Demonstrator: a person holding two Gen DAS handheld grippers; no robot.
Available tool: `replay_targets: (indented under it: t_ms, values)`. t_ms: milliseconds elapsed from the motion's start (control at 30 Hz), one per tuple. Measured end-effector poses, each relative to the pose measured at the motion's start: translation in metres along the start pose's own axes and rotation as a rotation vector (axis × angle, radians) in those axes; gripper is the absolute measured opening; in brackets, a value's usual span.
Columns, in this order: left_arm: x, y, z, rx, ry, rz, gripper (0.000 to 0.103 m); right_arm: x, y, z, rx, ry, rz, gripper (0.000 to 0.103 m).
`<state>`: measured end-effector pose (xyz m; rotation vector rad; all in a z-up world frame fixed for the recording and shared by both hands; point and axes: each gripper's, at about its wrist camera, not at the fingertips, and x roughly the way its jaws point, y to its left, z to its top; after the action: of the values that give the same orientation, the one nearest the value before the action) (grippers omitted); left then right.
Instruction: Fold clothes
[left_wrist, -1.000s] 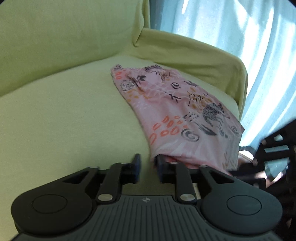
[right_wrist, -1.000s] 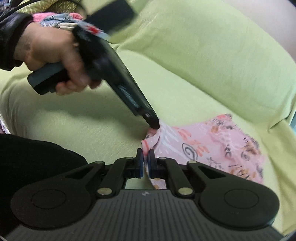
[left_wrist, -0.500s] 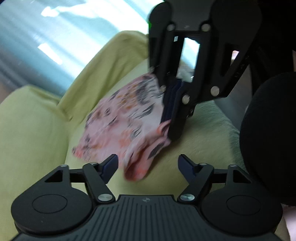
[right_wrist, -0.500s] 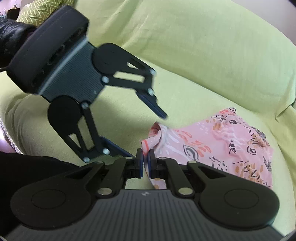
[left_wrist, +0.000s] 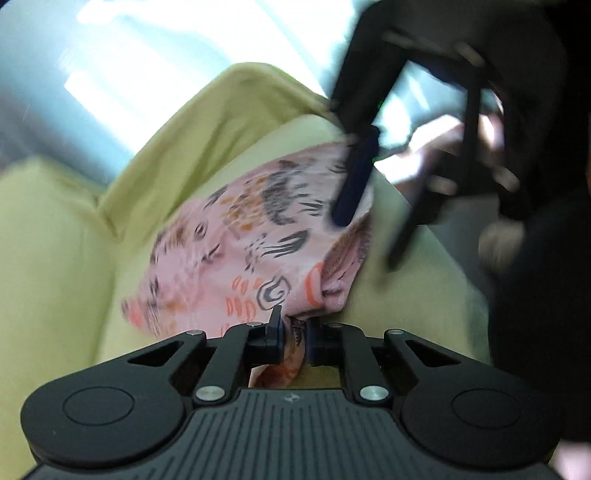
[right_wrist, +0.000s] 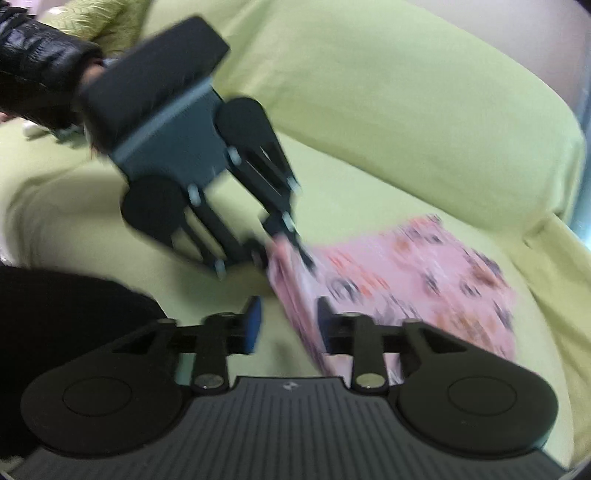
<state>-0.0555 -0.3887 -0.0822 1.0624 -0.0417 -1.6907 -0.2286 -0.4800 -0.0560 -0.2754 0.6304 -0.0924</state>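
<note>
A pink patterned garment (left_wrist: 229, 236) lies on the yellow-green sofa seat (left_wrist: 55, 266). My left gripper (left_wrist: 295, 332) is shut on its near bunched corner. In the right wrist view that left gripper (right_wrist: 286, 245) pinches the corner of the garment (right_wrist: 406, 273). My right gripper (right_wrist: 288, 328) stands open, with the garment's folded edge running between its fingers without being clamped. From the left wrist, the right gripper (left_wrist: 373, 218) is blurred over the garment's far edge, one blue pad resting on the cloth.
The sofa backrest (right_wrist: 369, 92) rises behind the seat, and an armrest (left_wrist: 221, 107) stands past the garment. A pale blue curtain (left_wrist: 110, 55) hangs beyond. A black sleeve (right_wrist: 33, 62) holds the left gripper. Dark clothing (right_wrist: 55, 317) fills the lower left.
The left gripper closed on the garment's corner where it was open half a second ago. The right gripper, shut on the cloth before, has opened and shifted along the edge.
</note>
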Motion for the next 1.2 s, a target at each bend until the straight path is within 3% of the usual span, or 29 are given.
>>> replay_targets:
  t_ms: [100,167,267,400,500,667,833,867,933,1200]
  values:
    - [-0.001,0.021,-0.002,-0.132,-0.013,-0.023,0.011,0.000,0.001,-0.015,-0.030,0.037,-0.092,0.053]
    - [-0.002,0.032,-0.004,-0.207,-0.023,-0.038,0.011,0.004,0.007,-0.017,-0.079,0.030,-0.136,0.055]
    - [-0.005,0.035,-0.003,-0.234,-0.035,-0.051,0.011,0.015,0.017,-0.012,-0.141,-0.001,-0.166,0.054]
    - [-0.004,0.028,0.000,-0.204,-0.040,-0.061,0.010,0.037,0.025,-0.009,-0.252,0.018,-0.221,0.033]
    - [0.000,0.024,0.000,-0.165,-0.038,-0.065,0.010,0.051,0.017,-0.027,-0.366,0.117,-0.301,0.014]
    - [-0.001,0.020,-0.003,-0.142,-0.036,-0.057,0.009,0.043,-0.021,-0.071,-0.448,0.218,-0.411,0.014]
    - [0.003,0.014,-0.005,-0.150,-0.026,-0.056,0.009,0.042,-0.047,-0.101,-0.499,0.258,-0.505,0.014]
    - [0.004,0.012,-0.005,-0.149,-0.022,-0.056,0.009,0.041,-0.049,-0.104,-0.508,0.260,-0.514,0.013]
    - [0.006,0.010,-0.004,-0.143,-0.014,-0.053,0.008,0.038,-0.047,-0.108,-0.518,0.269,-0.513,0.002]
    - [-0.008,0.014,-0.010,-0.178,-0.025,-0.014,0.004,0.015,-0.035,-0.097,-0.459,0.312,-0.500,0.002]
